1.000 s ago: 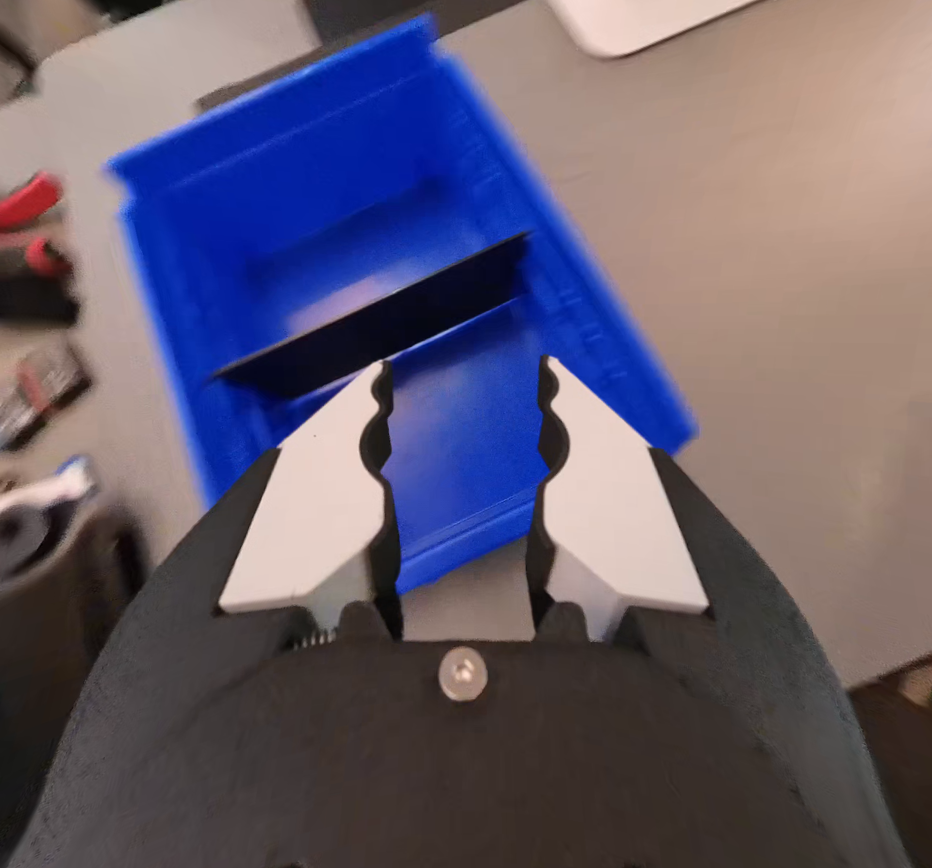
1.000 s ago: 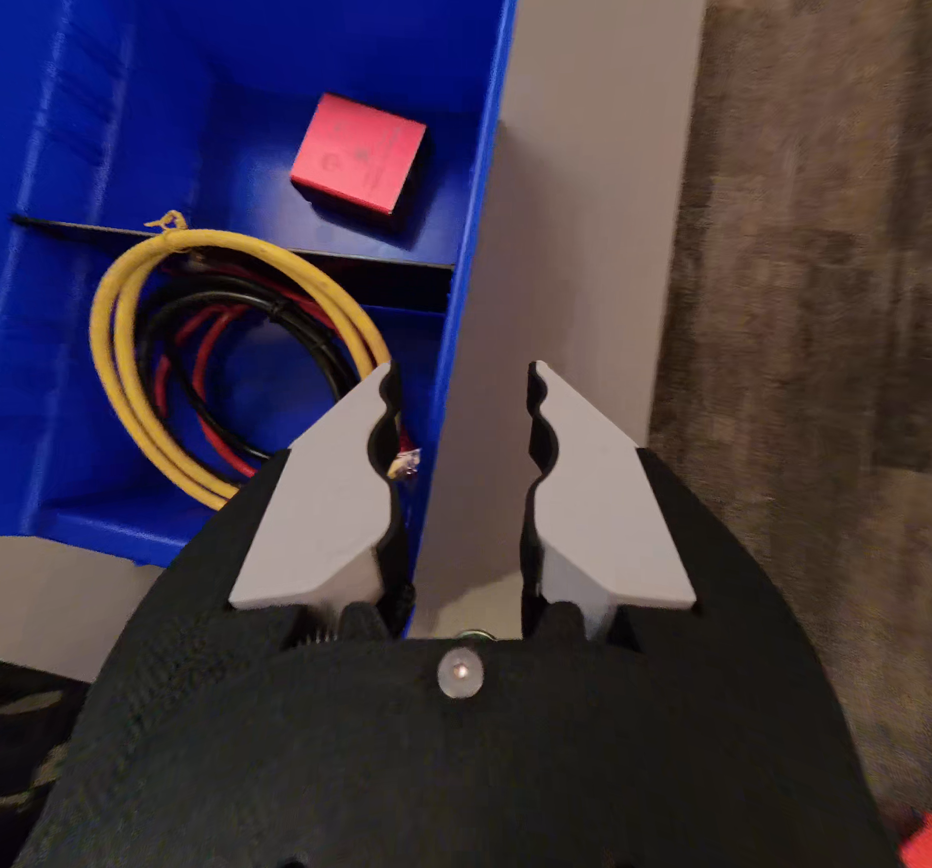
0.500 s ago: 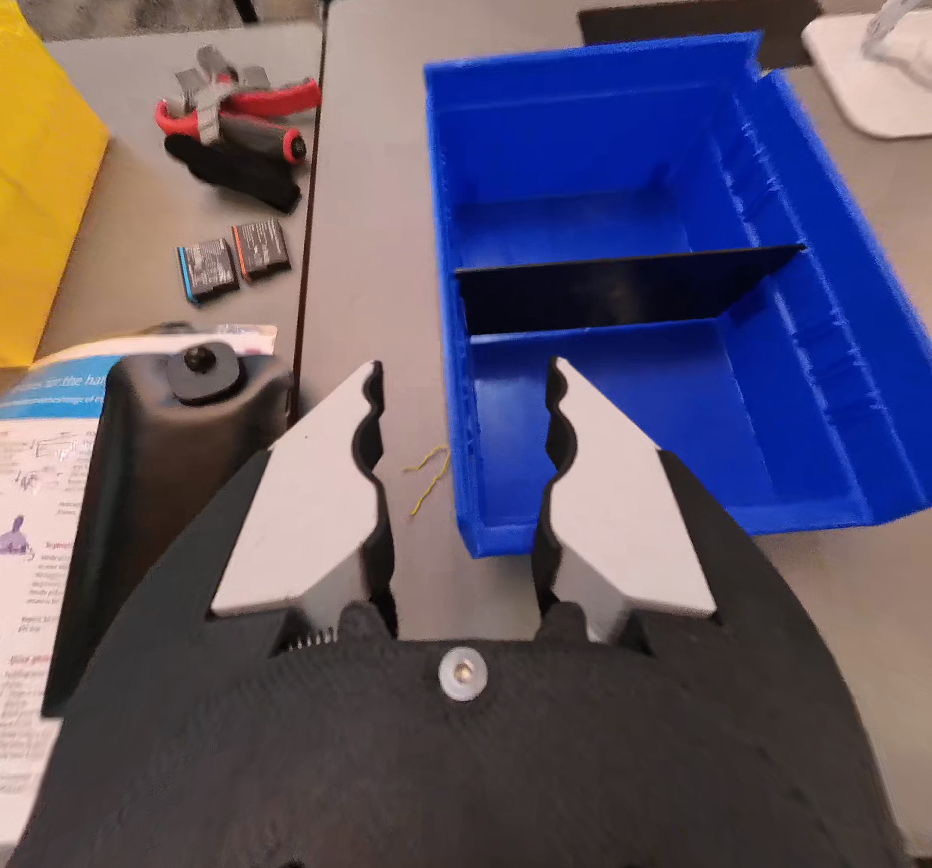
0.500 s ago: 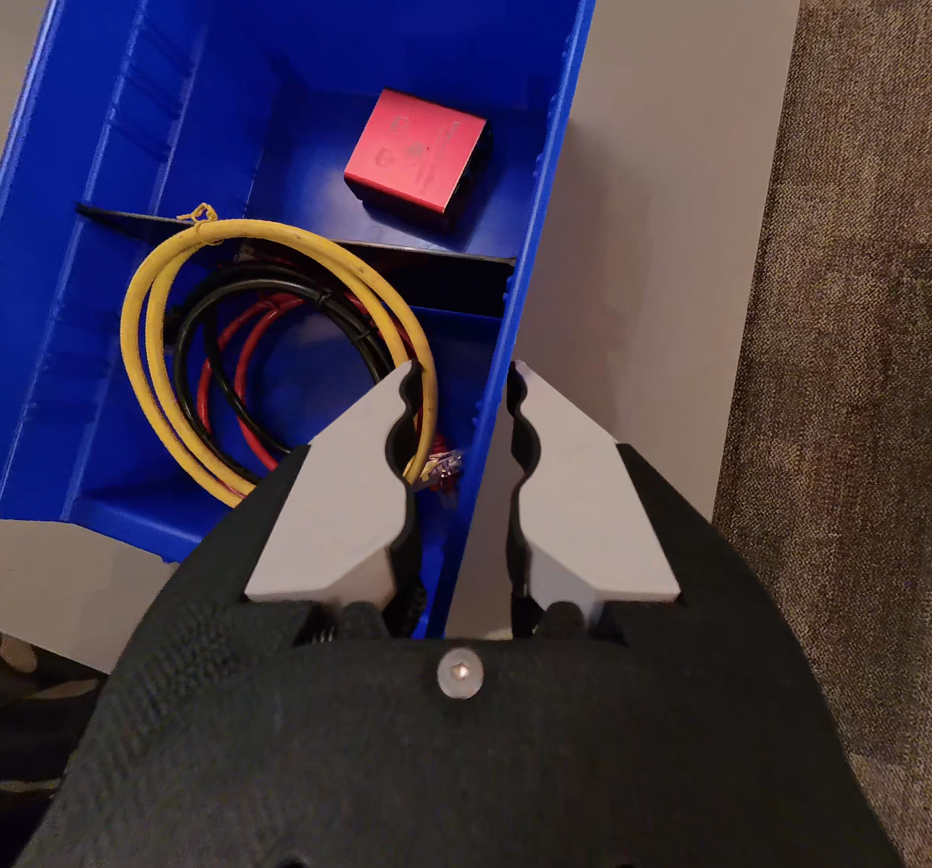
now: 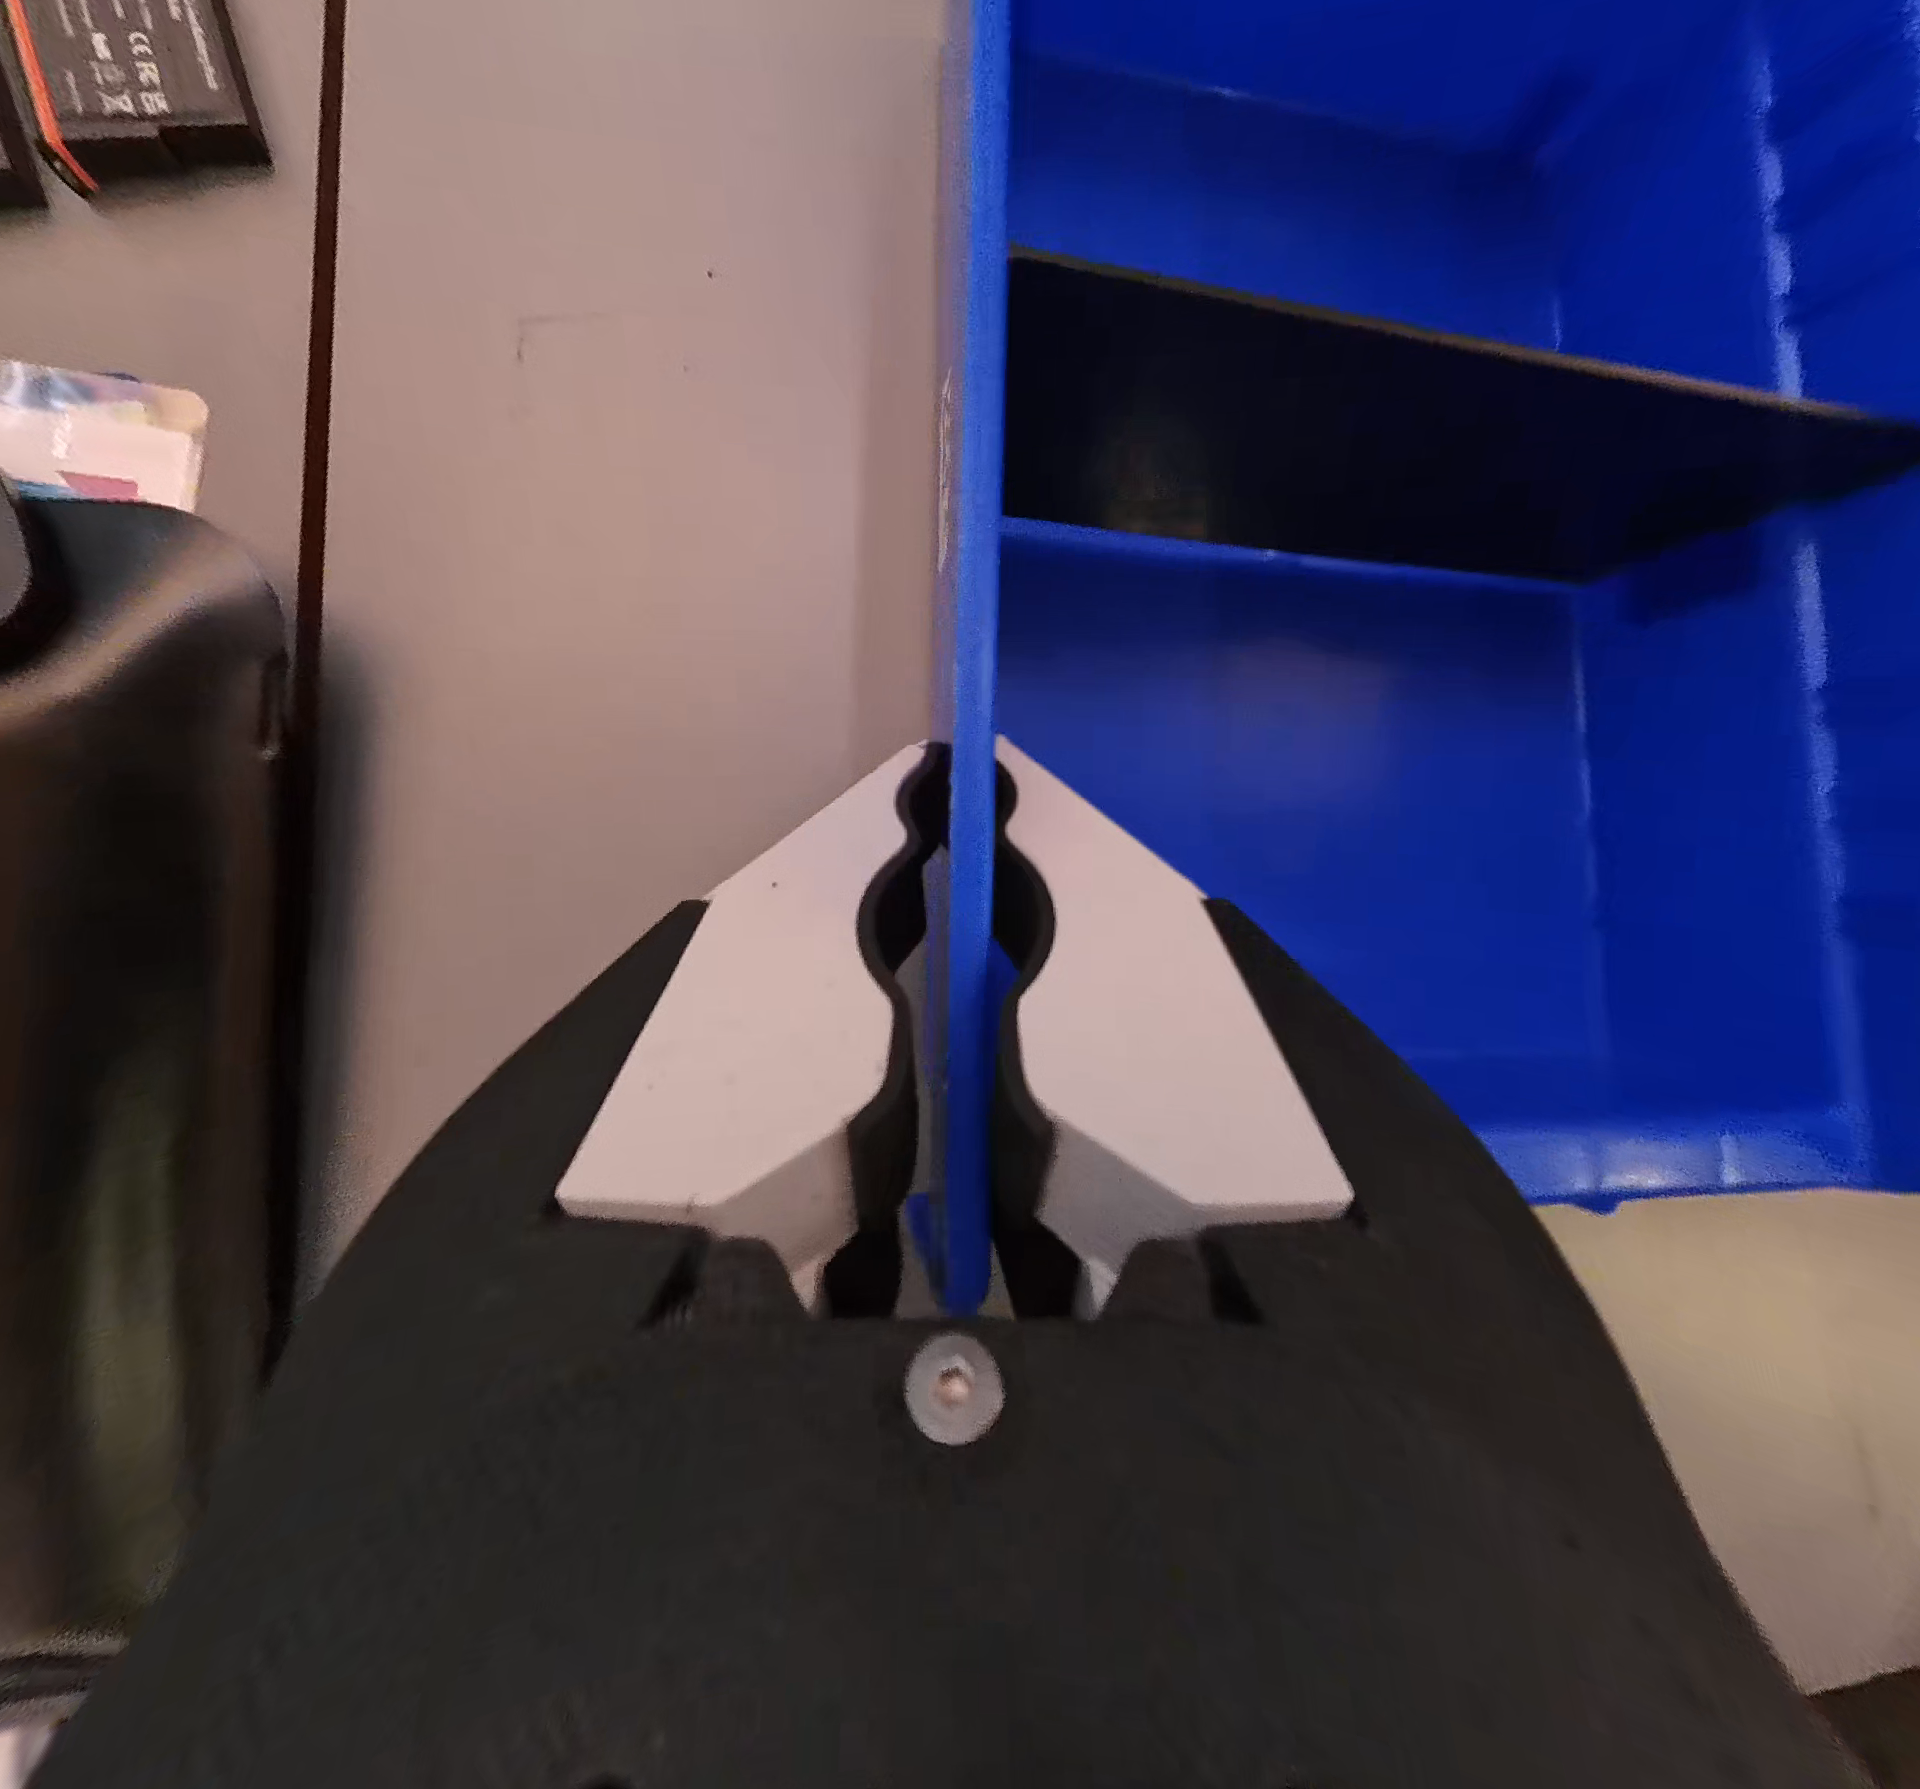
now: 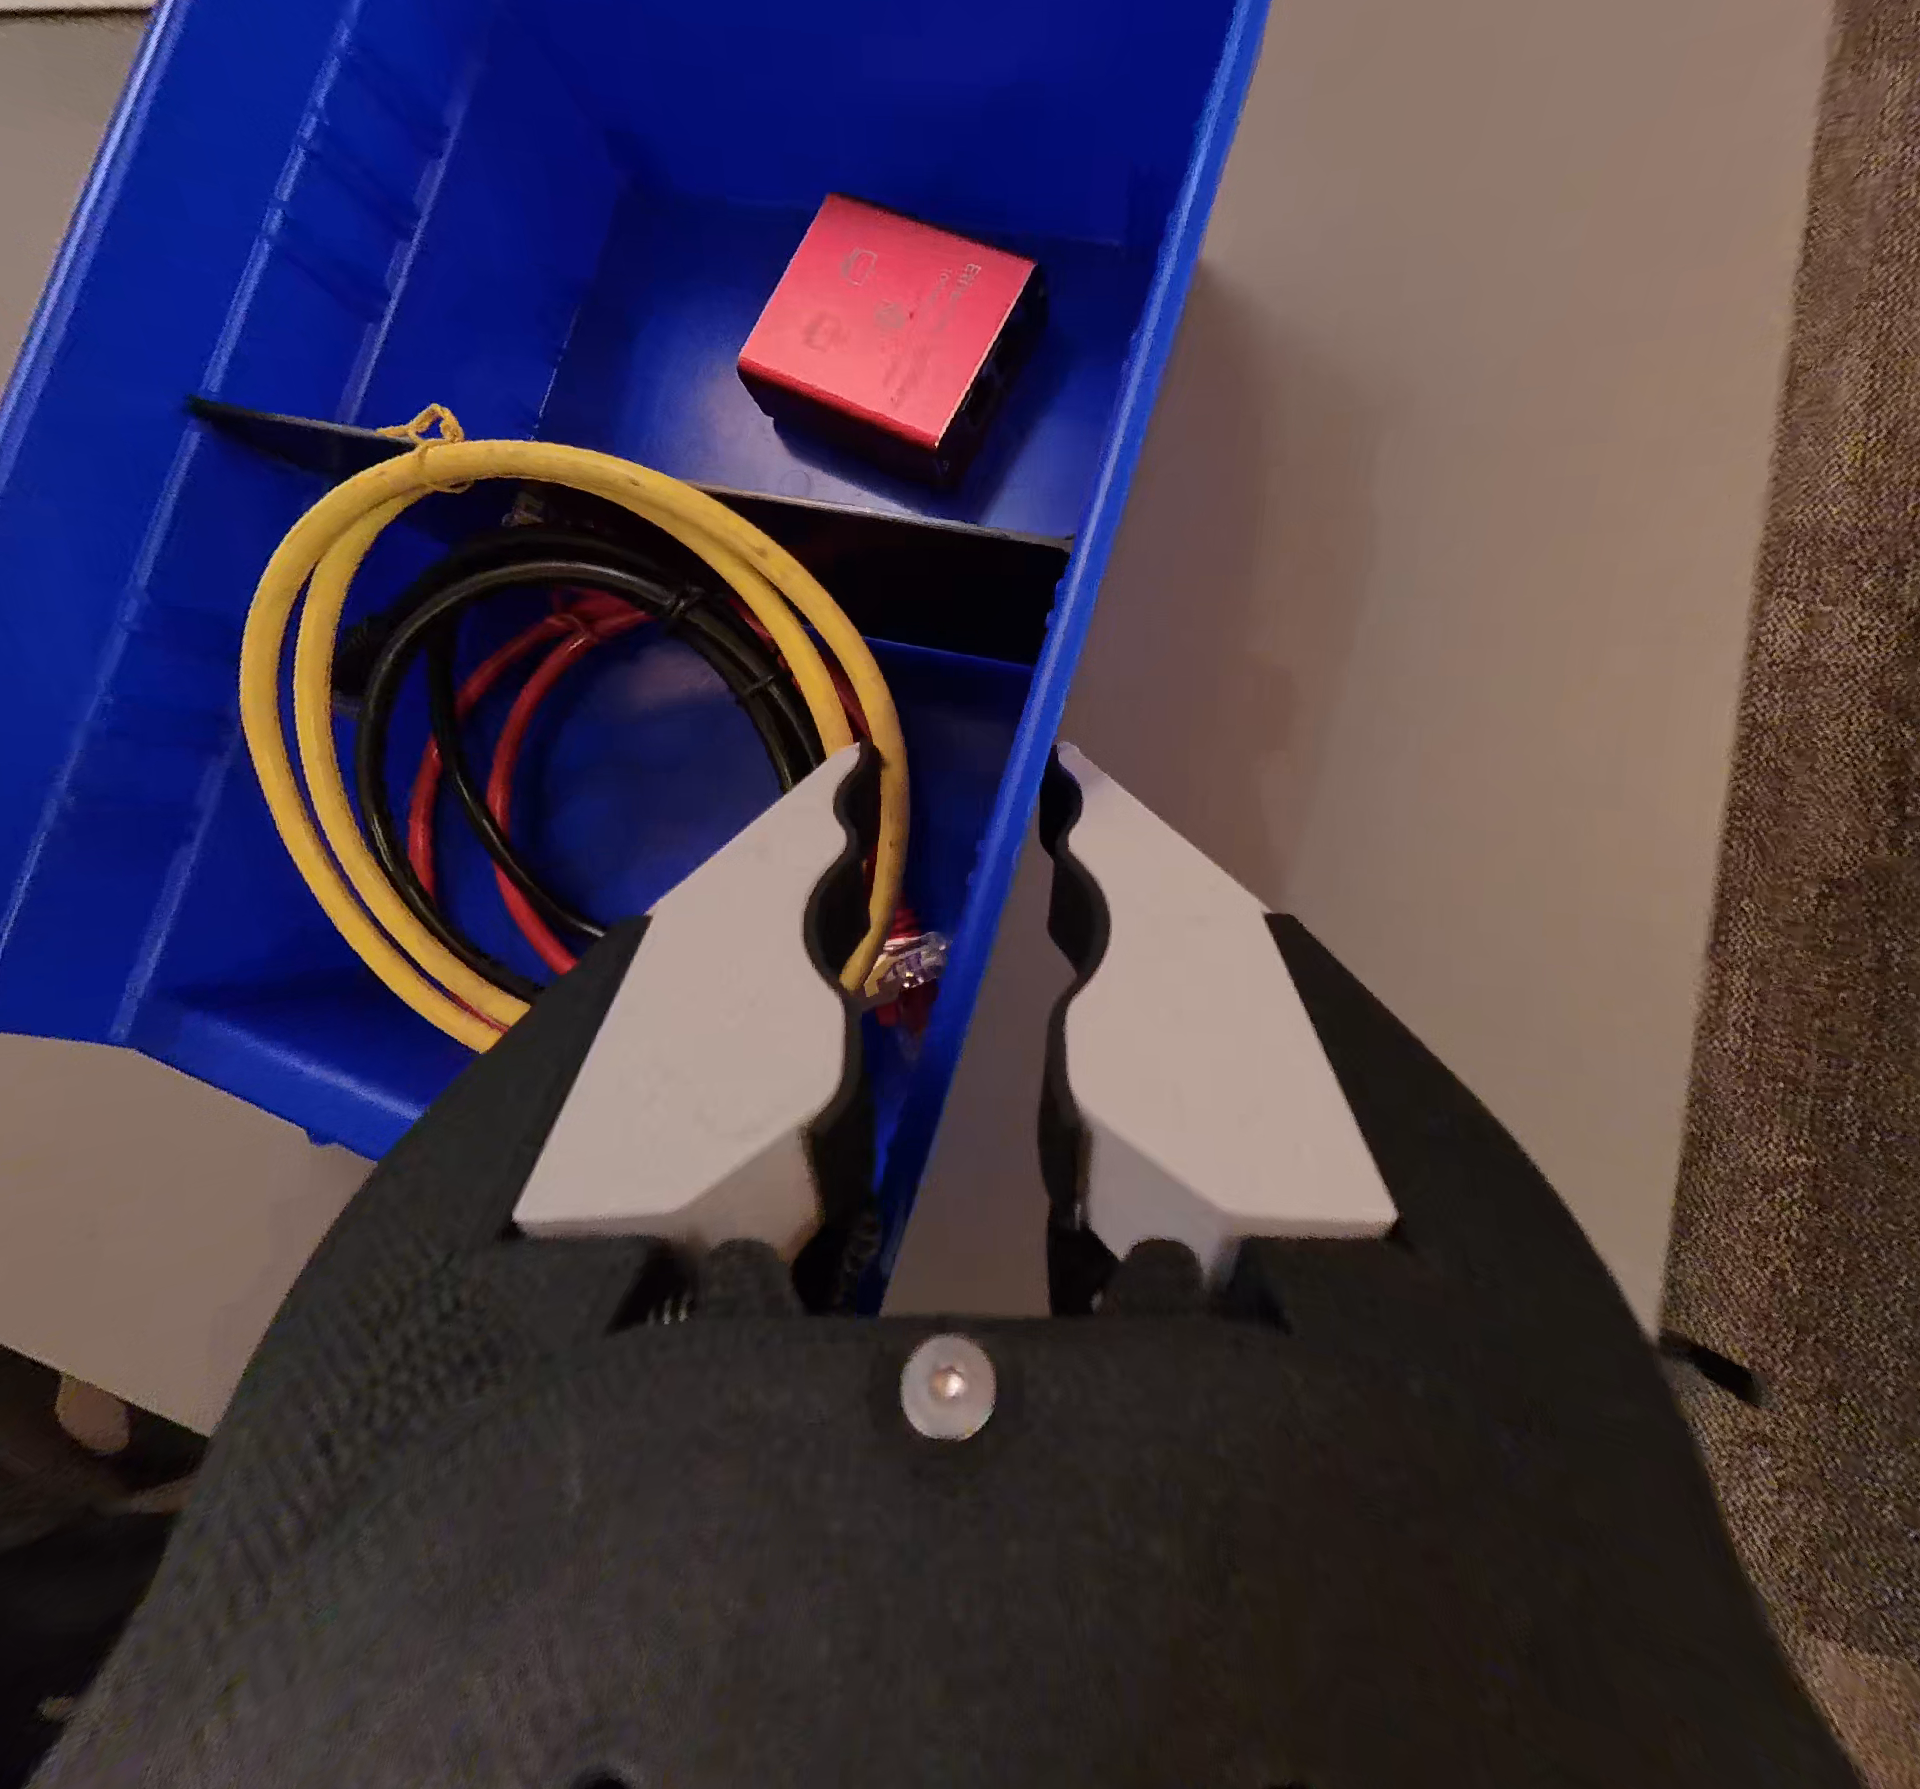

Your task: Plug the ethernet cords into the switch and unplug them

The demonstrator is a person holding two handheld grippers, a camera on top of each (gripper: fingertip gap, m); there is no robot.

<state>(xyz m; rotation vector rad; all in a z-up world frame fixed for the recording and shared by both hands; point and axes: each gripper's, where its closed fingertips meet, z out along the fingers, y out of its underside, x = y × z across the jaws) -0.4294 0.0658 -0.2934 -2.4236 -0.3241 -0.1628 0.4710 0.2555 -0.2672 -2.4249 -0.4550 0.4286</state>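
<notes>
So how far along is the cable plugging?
Barely started. Nothing is plugged in: the ethernet cords lie coiled in one compartment of a blue bin, the red switch behind the divider. The left tongs clamp the wall of an empty bin; the right tongs, open, straddle the cords' bin wall. All plugging and unplugging remains.

Two black battery packs [image 5: 125,46] and a black case [image 5: 125,908] on the grey table [image 5: 623,389].

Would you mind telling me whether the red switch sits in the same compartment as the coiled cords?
No, the red switch lies beyond the black divider, while the coiled cords fill the nearer compartment.
</notes>
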